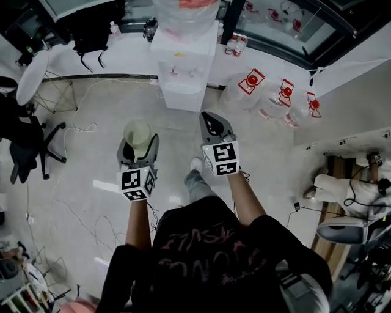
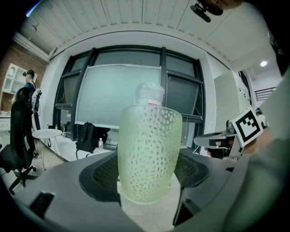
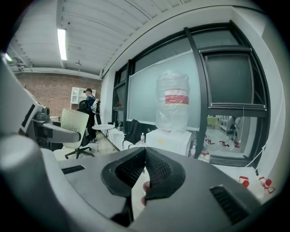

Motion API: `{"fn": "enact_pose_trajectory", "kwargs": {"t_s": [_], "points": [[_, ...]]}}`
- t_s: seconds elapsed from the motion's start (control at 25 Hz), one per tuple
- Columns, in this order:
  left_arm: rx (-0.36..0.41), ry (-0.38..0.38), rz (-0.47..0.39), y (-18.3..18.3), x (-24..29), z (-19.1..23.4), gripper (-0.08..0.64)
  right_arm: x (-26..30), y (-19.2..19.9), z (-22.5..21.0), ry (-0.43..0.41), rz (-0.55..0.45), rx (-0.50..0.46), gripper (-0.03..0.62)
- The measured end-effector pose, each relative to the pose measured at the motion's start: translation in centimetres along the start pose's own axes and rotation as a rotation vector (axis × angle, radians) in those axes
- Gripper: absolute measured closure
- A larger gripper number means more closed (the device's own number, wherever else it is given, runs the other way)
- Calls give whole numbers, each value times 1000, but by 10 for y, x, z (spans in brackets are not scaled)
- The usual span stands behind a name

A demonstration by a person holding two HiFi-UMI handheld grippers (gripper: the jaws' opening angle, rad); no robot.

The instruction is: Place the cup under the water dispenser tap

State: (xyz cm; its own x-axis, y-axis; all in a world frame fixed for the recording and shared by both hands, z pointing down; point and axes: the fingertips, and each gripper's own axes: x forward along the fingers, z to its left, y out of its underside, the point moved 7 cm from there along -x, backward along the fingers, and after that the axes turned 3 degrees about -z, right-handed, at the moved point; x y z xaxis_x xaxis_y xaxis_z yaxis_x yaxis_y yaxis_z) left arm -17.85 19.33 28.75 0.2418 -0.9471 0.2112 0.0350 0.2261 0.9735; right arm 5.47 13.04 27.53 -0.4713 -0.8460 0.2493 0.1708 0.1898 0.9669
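Pale tiled floor (image 1: 91, 159) fills most of the room, with loose cables trailing across it and tall dark-framed windows along the far side. Against that far edge stands the white water dispenser (image 1: 182, 79), a big upturned bottle (image 1: 186, 15) on top. Its front faces the person, so its taps are reachable from where they stand, though they are too small for me to make out. Spare jugs with red caps (image 1: 252, 82) lie on the floor just to its right, and an office chair (image 1: 27, 147) sits well off to the left.

The person stands back from the dispenser with both arms held forward and both tools aimed at it. The right gripper (image 1: 214, 125) is clenched on nothing, its ribbed pads (image 3: 156, 170) pressed together. I'd say it is only riding along.

The left gripper (image 1: 138, 147) does the work. It grips the pale green cup (image 1: 137, 136), a translucent, pebble-textured one, low on its body between wide-set jaws. The cup is upright with its mouth up, which suits catching water. It hangs in the air over open floor, well apart from the dispenser, so the carry across to the tap looks to be the step in hand.
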Motion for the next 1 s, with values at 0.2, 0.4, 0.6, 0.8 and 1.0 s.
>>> {"fn": "enact_pose_trajectory", "kwargs": {"t_s": [0.2,0.4,0.6,0.8,1.0], "points": [[4,5,19,-7,60,1,201,50,-2,-38,-23,23,5,577],[8,-8,29,-15,109,2,201,94,-1,-73,-50,40,18,577],[19,-11,45,-19,138,-2,201,121,1,-94,-81,55,29,577],[51,0,57,-27,154,-7,201,131,-2,-107,-89,35,54,577],[66,7,46,-34,166,-2,201,138,-1,-112,-87,31,60,577]]}}
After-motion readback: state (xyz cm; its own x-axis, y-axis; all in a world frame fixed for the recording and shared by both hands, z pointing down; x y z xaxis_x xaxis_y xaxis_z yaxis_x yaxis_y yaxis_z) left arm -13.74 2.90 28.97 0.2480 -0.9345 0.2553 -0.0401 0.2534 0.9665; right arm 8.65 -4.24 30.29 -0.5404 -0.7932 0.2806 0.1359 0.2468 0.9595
